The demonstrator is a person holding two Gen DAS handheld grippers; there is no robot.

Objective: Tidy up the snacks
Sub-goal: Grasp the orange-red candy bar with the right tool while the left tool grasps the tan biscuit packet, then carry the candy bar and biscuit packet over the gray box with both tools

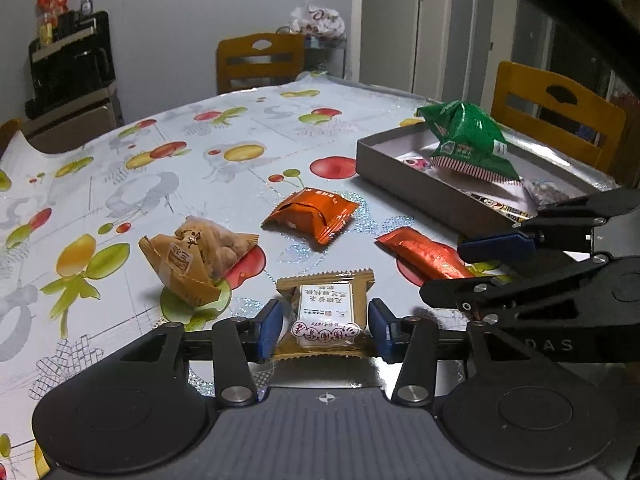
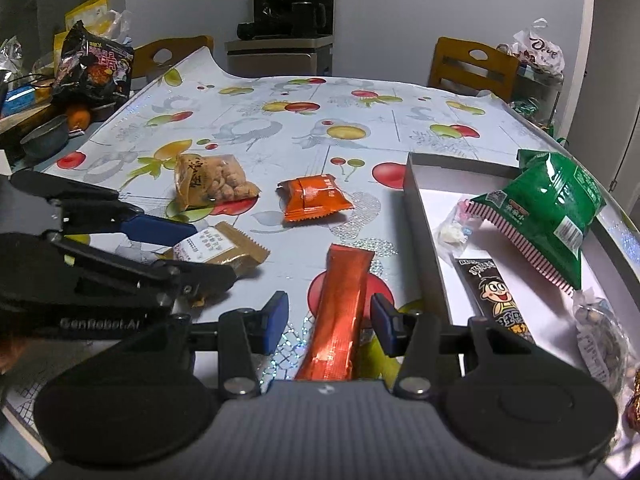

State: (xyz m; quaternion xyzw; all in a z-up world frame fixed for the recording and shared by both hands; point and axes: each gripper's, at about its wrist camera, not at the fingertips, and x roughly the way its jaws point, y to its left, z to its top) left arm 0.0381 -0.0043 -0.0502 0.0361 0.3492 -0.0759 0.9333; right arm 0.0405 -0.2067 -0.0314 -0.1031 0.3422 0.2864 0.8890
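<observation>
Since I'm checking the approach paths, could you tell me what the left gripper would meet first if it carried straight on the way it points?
Most likely the tan square snack packet, already lying between the left gripper and its open jaws, on the table.

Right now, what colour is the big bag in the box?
Green bag, red-and-white striped edge; right wrist view.

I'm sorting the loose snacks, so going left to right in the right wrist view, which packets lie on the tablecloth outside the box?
Tan biscuit packet between the left gripper's fingers → clear bag of brown nuggets → orange pillow packet → long orange stick packet between the right gripper's fingers.
</observation>
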